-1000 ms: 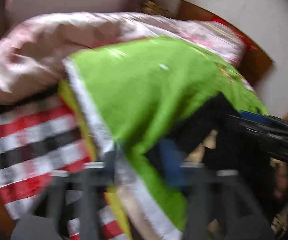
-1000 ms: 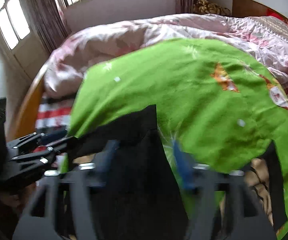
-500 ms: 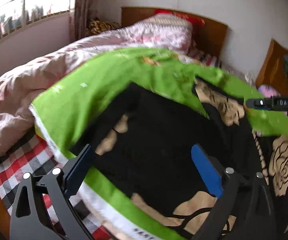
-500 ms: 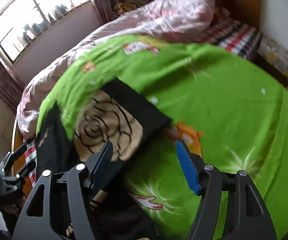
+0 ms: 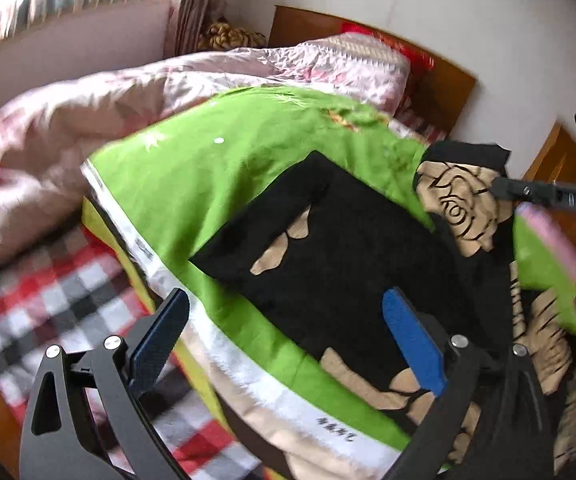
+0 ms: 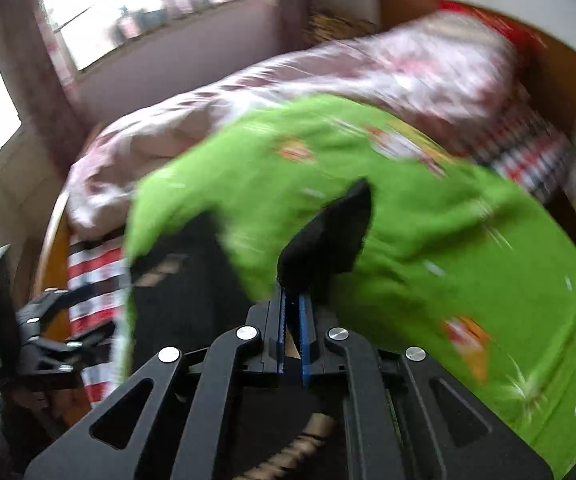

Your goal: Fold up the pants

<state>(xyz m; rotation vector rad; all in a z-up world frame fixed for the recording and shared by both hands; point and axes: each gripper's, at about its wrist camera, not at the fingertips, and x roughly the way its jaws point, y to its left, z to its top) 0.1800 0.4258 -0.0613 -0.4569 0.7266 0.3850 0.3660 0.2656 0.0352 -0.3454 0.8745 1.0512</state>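
Black pants with a beige rose print lie spread on a green sheet on the bed. My left gripper hangs open above the near part of the pants, with nothing between its blue pads. My right gripper is shut on a black corner of the pants, which stands up from between its pads. In the left wrist view the right gripper shows at the right edge, holding that lifted rose-printed flap. In the right wrist view the left gripper is at the left edge.
A pink quilt is heaped along the far side of the bed. A red, black and white checked sheet covers the near left part. A wooden headboard stands against the white wall. Windows are at the back left.
My right gripper went from open to shut on a corner of the pants and lifted it. My left gripper let go of the cloth, opened wide and drew back above the pants.
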